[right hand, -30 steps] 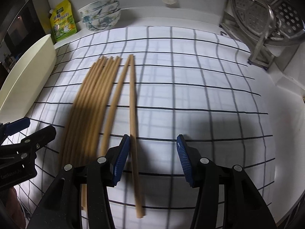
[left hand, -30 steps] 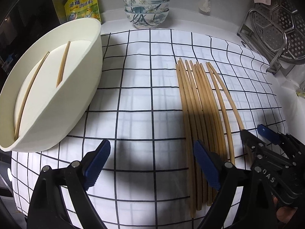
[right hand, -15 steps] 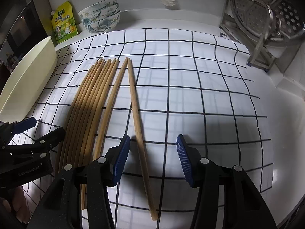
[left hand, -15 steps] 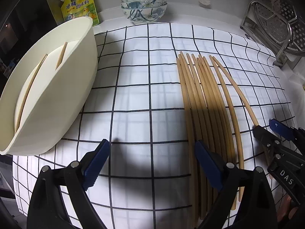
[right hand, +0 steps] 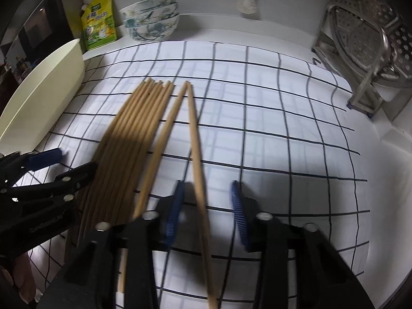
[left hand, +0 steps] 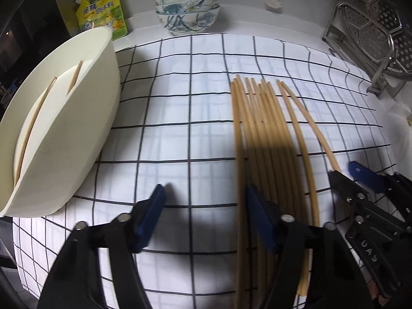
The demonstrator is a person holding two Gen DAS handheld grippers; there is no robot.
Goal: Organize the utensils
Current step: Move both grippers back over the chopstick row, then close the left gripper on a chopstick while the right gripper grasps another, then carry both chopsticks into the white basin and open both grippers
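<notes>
While two wooden chopsticks are already lying in the cream oval plastic tub at the checked cloth's left edge, the left gripper is hovering with jaws apart beside the bundle of bamboo chopsticks. Further right, the right gripper is straddling the outermost chopstick, jaws apart; it should probably close squarely and lift level.

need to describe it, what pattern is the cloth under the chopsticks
White cloth with a black grid; clearest in the right wrist view.
</notes>
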